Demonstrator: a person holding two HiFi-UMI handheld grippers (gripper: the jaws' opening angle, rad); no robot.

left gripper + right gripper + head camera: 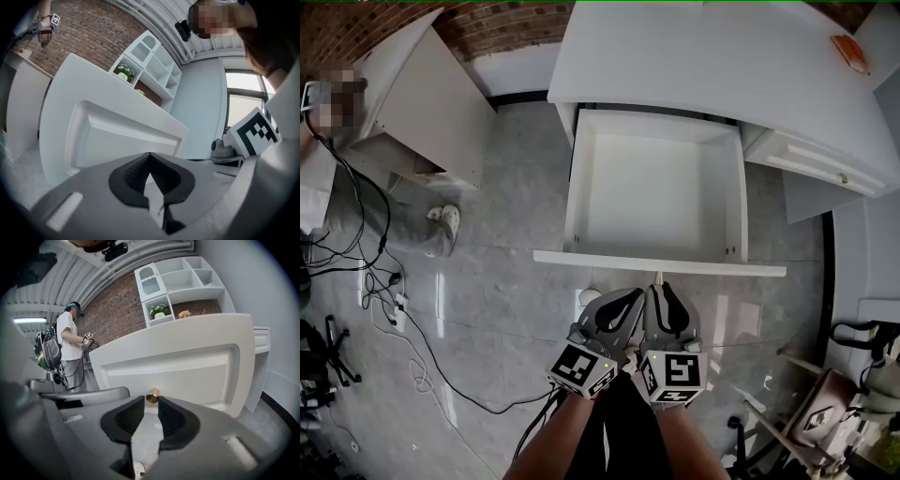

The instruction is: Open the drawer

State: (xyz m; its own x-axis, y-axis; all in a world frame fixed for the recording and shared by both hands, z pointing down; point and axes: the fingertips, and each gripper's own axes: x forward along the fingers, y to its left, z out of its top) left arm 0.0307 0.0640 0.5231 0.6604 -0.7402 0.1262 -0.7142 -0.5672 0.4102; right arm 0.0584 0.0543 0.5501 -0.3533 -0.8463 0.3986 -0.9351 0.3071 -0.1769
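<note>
Head view alone gives the plan: the drawer (656, 202) stands well out of the white desk (694, 56). Its box is bare inside, and its flat front panel (661, 262) lies nearest the two grippers, which sit side by side just before it over glossy, grey marbled floor (497, 281).

Right gripper view supplies what is barely visible from above: a small brass knob (152, 396), cylindrical and shiny, set in a front with a recessed, bevelled centre. On the right gripper (151, 401) the jaws stand part-way apart, the ribbed black pads (173, 416) closed on the knob at their very tips.

Left gripper view shows the left gripper (150, 157) with its jaws together at the tips and nothing between them, facing the same bevelled front.

Only the gripper views show the brick wall (117, 310) and the white open shelving (173, 282) — and a person (70, 348) standing at the left.
</note>
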